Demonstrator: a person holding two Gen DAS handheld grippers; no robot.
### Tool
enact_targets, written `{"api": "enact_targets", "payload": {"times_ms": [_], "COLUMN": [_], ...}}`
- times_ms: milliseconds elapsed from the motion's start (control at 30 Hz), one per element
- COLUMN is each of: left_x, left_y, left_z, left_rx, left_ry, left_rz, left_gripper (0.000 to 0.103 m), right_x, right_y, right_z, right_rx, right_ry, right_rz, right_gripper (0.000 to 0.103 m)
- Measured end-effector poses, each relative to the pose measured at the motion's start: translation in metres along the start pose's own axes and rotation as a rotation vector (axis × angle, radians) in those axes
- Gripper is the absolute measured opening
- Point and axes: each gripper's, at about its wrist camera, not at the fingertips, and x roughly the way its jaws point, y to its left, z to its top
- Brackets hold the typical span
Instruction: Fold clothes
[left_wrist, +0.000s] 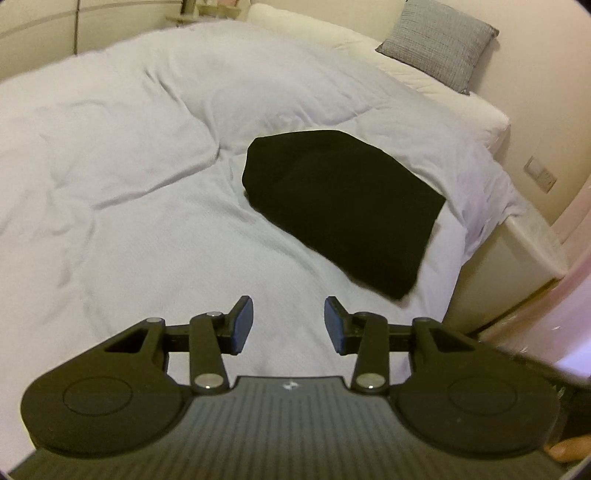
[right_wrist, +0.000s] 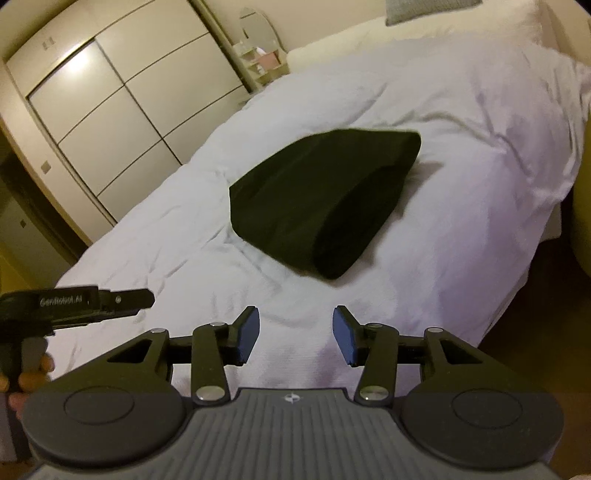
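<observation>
A folded black garment (left_wrist: 343, 206) lies as a compact stack on the white duvet (left_wrist: 129, 166), near the bed's right side in the left wrist view. My left gripper (left_wrist: 289, 325) hangs above the duvet, short of the garment, open with nothing between its blue pads. In the right wrist view the same black garment (right_wrist: 321, 199) sits mid-bed, its rolled fold facing me. My right gripper (right_wrist: 296, 334) is also open and empty, held back from the garment over the white duvet (right_wrist: 461, 166). The left gripper's black body (right_wrist: 74, 302) shows at the left edge, held by a hand.
A grey cushion (left_wrist: 439, 44) and a cream pillow (left_wrist: 406, 70) lie at the head of the bed. The bed's right edge (left_wrist: 487, 236) drops beside a pink wall. Cream wardrobe doors (right_wrist: 122, 103) and a small shelf with a mirror (right_wrist: 262, 48) stand past the bed's left side.
</observation>
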Motion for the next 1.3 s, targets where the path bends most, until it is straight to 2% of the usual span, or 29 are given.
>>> {"api": "enact_targets", "payload": {"times_ms": [133, 300, 367, 433, 633, 800, 900, 933, 1000, 1033, 1067, 1100, 1133, 1167, 1300], "left_x": [0.041, 0.091, 0.111, 0.128, 0.179, 0.218, 0.237, 0.242, 0.250, 0.253, 0.255, 0.255, 0.256, 0.252, 0.245], "left_y": [0.032, 0.068, 0.082, 0.091, 0.116, 0.131, 0.134, 0.135, 0.137, 0.139, 0.142, 0.144, 0.145, 0.145, 0.142], "left_z": [0.020, 0.049, 0.066, 0.080, 0.115, 0.133, 0.134, 0.133, 0.132, 0.131, 0.131, 0.130, 0.130, 0.130, 0.131], "left_rx": [-0.013, 0.000, -0.001, -0.021, -0.098, -0.189, -0.211, -0.208, -0.211, -0.219, -0.225, -0.229, -0.229, -0.220, -0.183], "left_ry": [0.057, 0.100, 0.106, 0.103, 0.097, 0.104, 0.127, 0.133, 0.142, 0.144, 0.143, 0.139, 0.134, 0.127, 0.099], "left_rz": [-0.076, -0.162, -0.189, -0.237, -0.383, -0.501, -0.551, -0.559, -0.574, -0.584, -0.593, -0.597, -0.606, -0.607, -0.602], "left_gripper": [0.035, 0.035, 0.037, 0.037, 0.041, 0.041, 0.039, 0.032, 0.029, 0.025, 0.021, 0.017, 0.014, 0.013, 0.010], "right_x": [0.032, 0.048, 0.053, 0.058, 0.074, 0.092, 0.105, 0.110, 0.119, 0.124, 0.126, 0.127, 0.128, 0.128, 0.118], "right_y": [-0.009, -0.026, -0.029, -0.031, -0.044, -0.054, -0.059, -0.060, -0.060, -0.060, -0.059, -0.058, -0.057, -0.058, -0.069], "right_z": [-0.009, -0.012, -0.011, -0.011, -0.007, -0.009, -0.009, -0.008, -0.004, -0.003, -0.002, 0.000, 0.002, 0.003, 0.011], "right_rx": [0.091, 0.370, 0.432, 0.471, 0.583, 0.688, 0.735, 0.742, 0.742, 0.733, 0.722, 0.696, 0.669, 0.652, 0.647], "right_ry": [0.010, -0.099, -0.128, -0.161, -0.221, -0.230, -0.241, -0.240, -0.229, -0.216, -0.208, -0.201, -0.193, -0.184, -0.186], "right_rz": [-0.025, -0.054, -0.046, -0.032, 0.007, 0.045, 0.057, 0.054, 0.046, 0.030, 0.014, 0.010, 0.006, 0.007, 0.069], "right_gripper": [0.047, 0.047, 0.047, 0.048, 0.060, 0.061, 0.064, 0.064, 0.064, 0.061, 0.050, 0.044, 0.031, 0.025, 0.020]}}
